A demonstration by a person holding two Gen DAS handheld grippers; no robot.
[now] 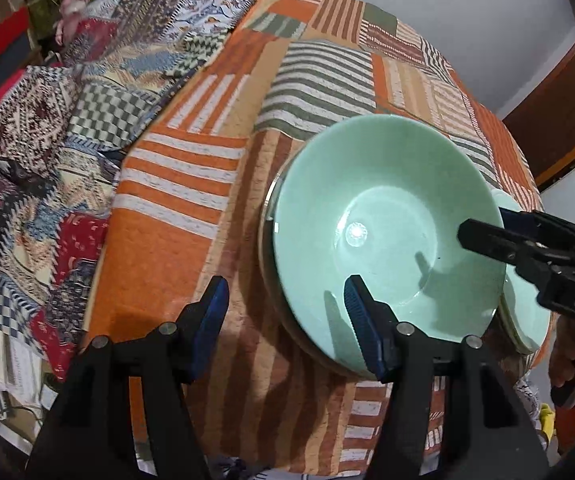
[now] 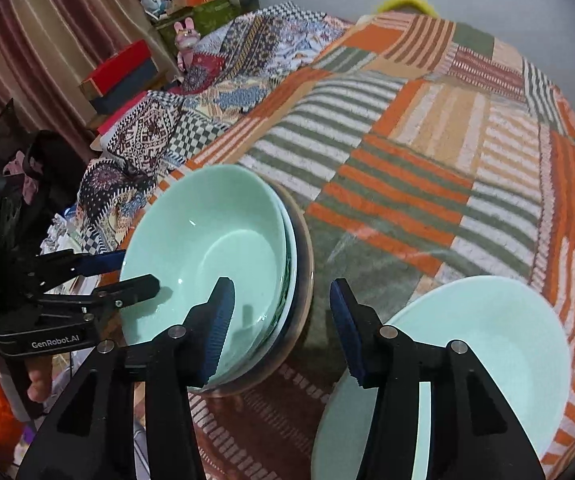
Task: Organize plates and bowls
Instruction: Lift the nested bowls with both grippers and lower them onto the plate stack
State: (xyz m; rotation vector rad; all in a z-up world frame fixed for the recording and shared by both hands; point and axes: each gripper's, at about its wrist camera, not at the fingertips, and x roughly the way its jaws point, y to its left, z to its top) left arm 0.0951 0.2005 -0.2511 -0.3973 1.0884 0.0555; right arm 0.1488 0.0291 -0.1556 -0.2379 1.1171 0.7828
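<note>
A mint-green bowl point(image 1: 387, 208) tops a stack of dishes whose lowest is a darker brown-rimmed plate point(image 2: 305, 264), all on an orange striped patchwork cloth point(image 1: 175, 240). My left gripper point(image 1: 283, 288) is open and straddles the stack's near-left rim, one pad over the bowl's inside and one outside. The right gripper point(image 2: 283, 288) is open too and straddles the opposite rim of the same bowl point(image 2: 207, 240); neither pair of pads presses the rim. Each gripper also shows in the other's view: the right gripper point(image 1: 487, 226) and the left gripper point(image 2: 137, 270). A second mint bowl point(image 2: 487, 340) lies beside the stack.
The second mint bowl point(image 1: 523, 320) peeks out behind the stack. A checked patchwork cloth point(image 1: 67, 120) is heaped to the left of the striped cloth. Boxes point(image 2: 123, 76), a pink bunny toy point(image 2: 185, 38) and a striped curtain point(image 2: 27, 40) stand beyond. A hand point(image 2: 39, 384) holds the left gripper.
</note>
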